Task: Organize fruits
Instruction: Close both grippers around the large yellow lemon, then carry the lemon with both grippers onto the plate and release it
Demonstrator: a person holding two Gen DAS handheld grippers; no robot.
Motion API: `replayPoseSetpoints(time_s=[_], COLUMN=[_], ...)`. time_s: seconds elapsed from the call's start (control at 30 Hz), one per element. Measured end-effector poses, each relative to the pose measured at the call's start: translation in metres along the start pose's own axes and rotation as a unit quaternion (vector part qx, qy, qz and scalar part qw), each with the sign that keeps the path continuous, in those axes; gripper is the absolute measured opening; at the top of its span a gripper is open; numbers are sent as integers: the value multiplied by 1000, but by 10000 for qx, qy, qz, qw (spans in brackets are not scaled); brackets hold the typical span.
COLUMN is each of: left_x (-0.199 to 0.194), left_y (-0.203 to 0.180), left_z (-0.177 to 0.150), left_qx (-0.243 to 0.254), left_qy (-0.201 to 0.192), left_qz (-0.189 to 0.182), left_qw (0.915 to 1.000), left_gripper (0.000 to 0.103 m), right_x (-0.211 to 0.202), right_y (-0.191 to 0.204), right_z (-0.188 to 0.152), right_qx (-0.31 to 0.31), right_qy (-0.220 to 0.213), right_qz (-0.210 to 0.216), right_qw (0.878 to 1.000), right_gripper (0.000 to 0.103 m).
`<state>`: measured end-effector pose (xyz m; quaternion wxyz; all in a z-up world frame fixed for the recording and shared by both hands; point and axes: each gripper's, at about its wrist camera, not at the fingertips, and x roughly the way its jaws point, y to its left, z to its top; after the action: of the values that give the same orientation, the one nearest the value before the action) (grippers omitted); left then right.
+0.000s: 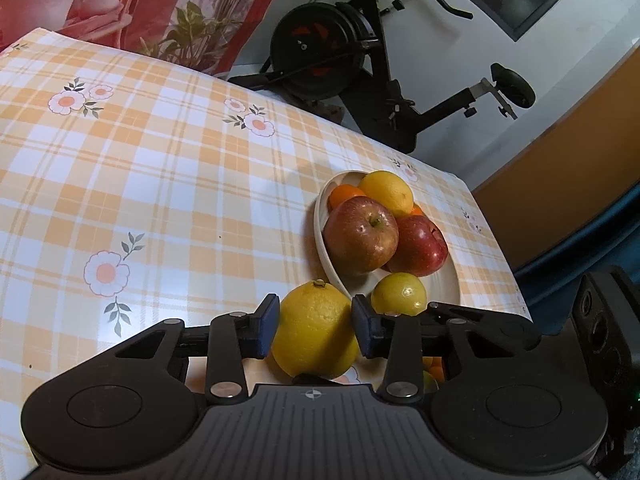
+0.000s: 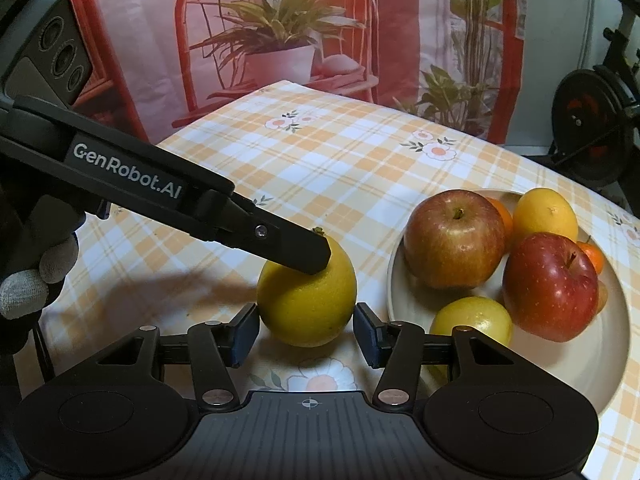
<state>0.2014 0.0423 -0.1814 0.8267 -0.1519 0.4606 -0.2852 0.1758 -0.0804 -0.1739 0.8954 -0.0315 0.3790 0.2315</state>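
A large yellow citrus fruit (image 1: 316, 332) lies on the checked tablecloth just left of a cream plate (image 1: 320, 236). My left gripper (image 1: 314, 330) has its pads against both sides of the fruit. In the right wrist view the same fruit (image 2: 306, 304) lies on the cloth, the left gripper's finger (image 2: 296, 250) reaches over its top, and my right gripper (image 2: 306, 334) is open with its pads at the fruit's near sides, a small gap on each. The plate (image 2: 408, 300) holds two apples (image 2: 454, 238), lemons (image 2: 472, 320) and small oranges.
The table (image 1: 120, 160) has an orange-and-white checked cloth with flowers. An exercise bike (image 1: 360, 60) stands beyond the table's far edge. A printed curtain (image 2: 280, 20) hangs behind. The table's right edge (image 1: 516, 280) is close to the plate.
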Motion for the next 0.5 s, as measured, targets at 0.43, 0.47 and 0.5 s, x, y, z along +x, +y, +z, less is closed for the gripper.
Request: replayPoseSetpoints(time_s=[0.43, 0.47, 0.5], left_x=[-15, -15, -14], left_y=[-52, -57, -63], left_z=[9, 10, 12], left_qx=[562, 616, 673], left_qy=[-291, -298, -301], left_qz=[74, 75, 73], left_qw=[9980, 9976, 9973], left_gripper=[42, 42, 42], right_x=[-44, -49, -53], right_y=[-19, -21, -25], right_z=[-3, -4, -5], right_qx=[252, 264, 278], right_qy=[-697, -744, -795], right_qz=[-24, -43, -67], right_qw=[9972, 9969, 9964], right_gripper=[48, 48, 48])
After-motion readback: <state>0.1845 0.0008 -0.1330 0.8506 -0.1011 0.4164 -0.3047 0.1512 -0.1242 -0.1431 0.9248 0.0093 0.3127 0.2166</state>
